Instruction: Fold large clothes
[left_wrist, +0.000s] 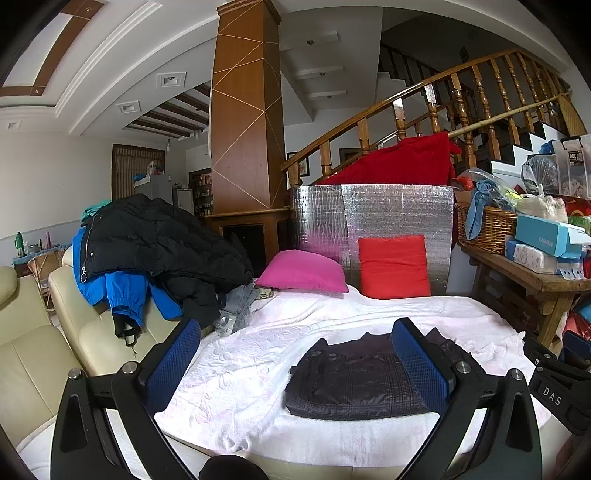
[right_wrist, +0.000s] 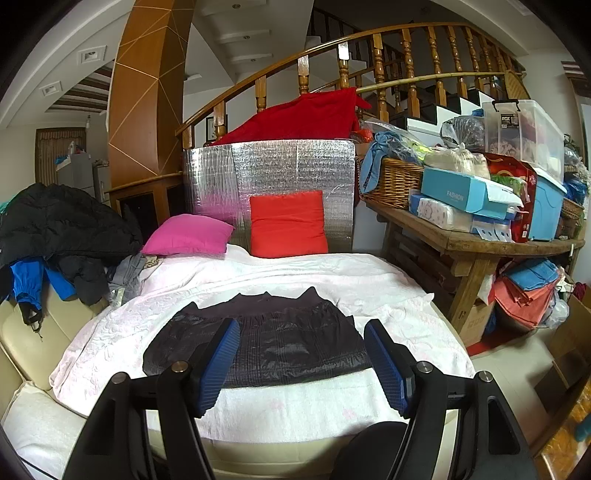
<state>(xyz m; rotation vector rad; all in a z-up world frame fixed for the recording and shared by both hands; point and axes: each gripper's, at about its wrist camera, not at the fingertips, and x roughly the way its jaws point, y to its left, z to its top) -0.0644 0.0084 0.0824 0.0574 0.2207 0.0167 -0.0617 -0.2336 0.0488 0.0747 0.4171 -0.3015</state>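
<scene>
Dark folded garment (right_wrist: 266, 338) flat on white blanket (right_wrist: 295, 273) | left gripper (left_wrist: 295, 362) jaws apart, empty | right gripper (right_wrist: 301, 358) jaws apart, empty

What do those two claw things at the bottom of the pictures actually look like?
Each is a black two-pronged frame with silver bolts. The left gripper and right gripper both carry flat blue pads with a fine grid texture. One black part reads "DAS" in white.

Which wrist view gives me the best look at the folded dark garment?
Right wrist: the dark garment shows nearly whole between the open right gripper fingers. In the left wrist view, the left gripper finger covers its right part.
</scene>
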